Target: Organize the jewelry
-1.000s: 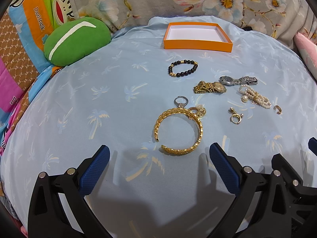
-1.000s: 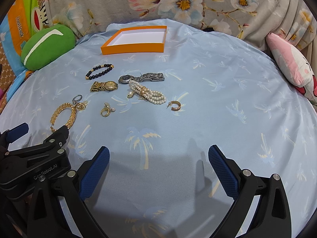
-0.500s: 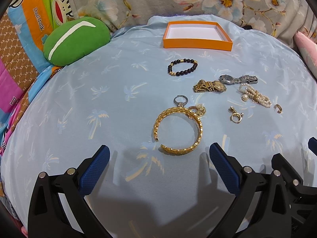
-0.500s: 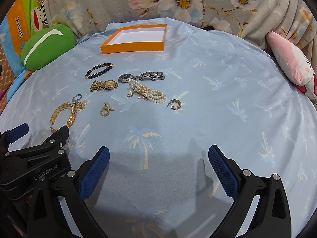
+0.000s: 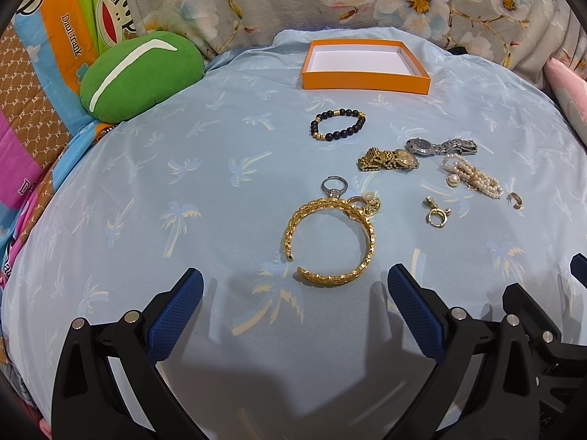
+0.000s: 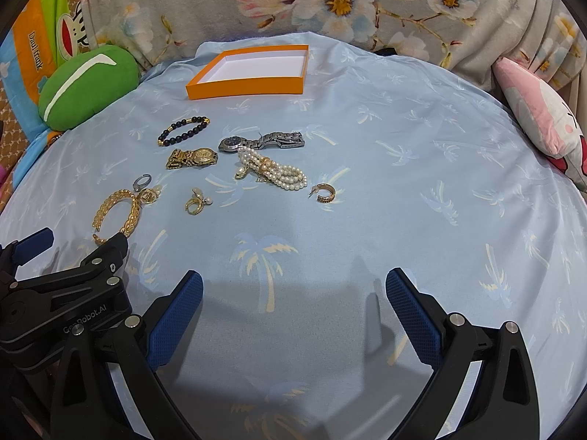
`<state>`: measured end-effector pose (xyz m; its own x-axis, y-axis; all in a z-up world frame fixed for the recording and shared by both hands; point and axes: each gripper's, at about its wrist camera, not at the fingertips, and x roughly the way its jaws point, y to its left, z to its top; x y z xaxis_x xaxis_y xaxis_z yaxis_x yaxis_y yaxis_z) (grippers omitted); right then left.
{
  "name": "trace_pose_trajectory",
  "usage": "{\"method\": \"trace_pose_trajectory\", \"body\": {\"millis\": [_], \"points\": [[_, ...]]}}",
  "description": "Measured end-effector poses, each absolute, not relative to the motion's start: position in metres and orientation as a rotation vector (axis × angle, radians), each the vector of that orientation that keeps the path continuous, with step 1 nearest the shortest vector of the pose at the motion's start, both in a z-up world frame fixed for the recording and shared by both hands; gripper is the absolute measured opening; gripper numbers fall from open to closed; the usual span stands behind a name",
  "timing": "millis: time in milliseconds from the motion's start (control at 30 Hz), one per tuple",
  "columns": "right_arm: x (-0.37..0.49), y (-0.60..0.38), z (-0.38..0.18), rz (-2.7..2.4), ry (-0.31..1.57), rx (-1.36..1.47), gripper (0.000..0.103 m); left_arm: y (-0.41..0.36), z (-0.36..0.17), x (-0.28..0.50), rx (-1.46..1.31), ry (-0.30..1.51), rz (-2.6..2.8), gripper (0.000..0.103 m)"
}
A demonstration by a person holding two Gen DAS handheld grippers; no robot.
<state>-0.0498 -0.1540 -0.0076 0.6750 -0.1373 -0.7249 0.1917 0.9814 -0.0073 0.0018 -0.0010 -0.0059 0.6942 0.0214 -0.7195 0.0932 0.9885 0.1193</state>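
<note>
While left gripper (image 5: 295, 293) and right gripper (image 6: 293, 291) hover, fingers spread, gripping nothing, woven gold open cuff bangle (image 5: 330, 241) lies on pale-blue palm-print sheet (image 5: 183, 190), just ahead of left fingers; orange shallow cardboard box (image 5: 365, 68) farther back.

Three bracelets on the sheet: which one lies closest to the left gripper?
The open gold chain-pattern cuff bracelet, just ahead of the left gripper. The black bead bracelet and pearl bracelet lie farther off.

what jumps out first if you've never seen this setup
The big gold cuff bracelet lies right ahead of the open left gripper. Beyond it, watches, pearls and rings scatter across the pale blue sheet, with the empty orange box at the far edge.
</note>
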Motion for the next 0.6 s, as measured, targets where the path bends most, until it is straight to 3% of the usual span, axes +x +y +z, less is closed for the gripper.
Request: {"method": "trace_pose_trajectory", "body": {"millis": [600], "points": [[-0.0487, -0.1538, -0.0085, -0.180, 0.812, 0.074, 0.098, -0.0014, -0.0056, 0.0020, 0.151, 0.805, -0.039, 0.098]]}}
